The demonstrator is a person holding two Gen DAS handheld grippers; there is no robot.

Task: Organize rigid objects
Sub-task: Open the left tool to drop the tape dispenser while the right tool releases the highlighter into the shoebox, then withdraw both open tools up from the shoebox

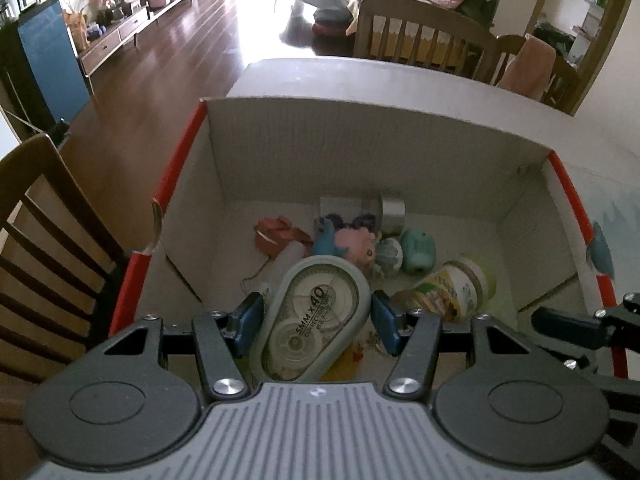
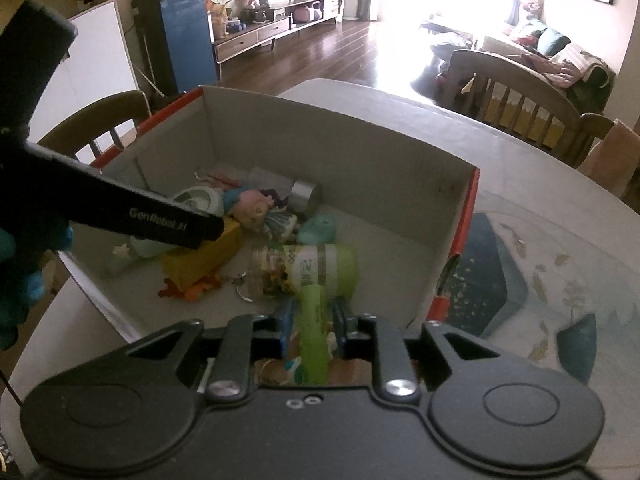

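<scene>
My left gripper (image 1: 318, 322) is shut on a pale green correction tape dispenser (image 1: 316, 316), its blue pads pressing both sides, low inside an open cardboard box (image 1: 360, 140) with red outer walls. In the right wrist view that dispenser (image 2: 198, 200) shows behind the left gripper's black arm. My right gripper (image 2: 313, 318) grips a lime green marker (image 2: 314, 332) over the box's near right corner. On the box floor lie a green-lidded jar (image 2: 308, 268), a silver tape roll (image 2: 306, 196), a pink doll (image 2: 254, 208), a teal toy (image 2: 318, 228) and a yellow carton (image 2: 204, 254).
The box stands on a table with a light patterned cloth (image 2: 540, 240). Wooden chairs stand at the left (image 1: 48, 240) and at the far side (image 1: 424, 36). A hand in a blue glove (image 2: 20, 280) is at the left edge of the right wrist view.
</scene>
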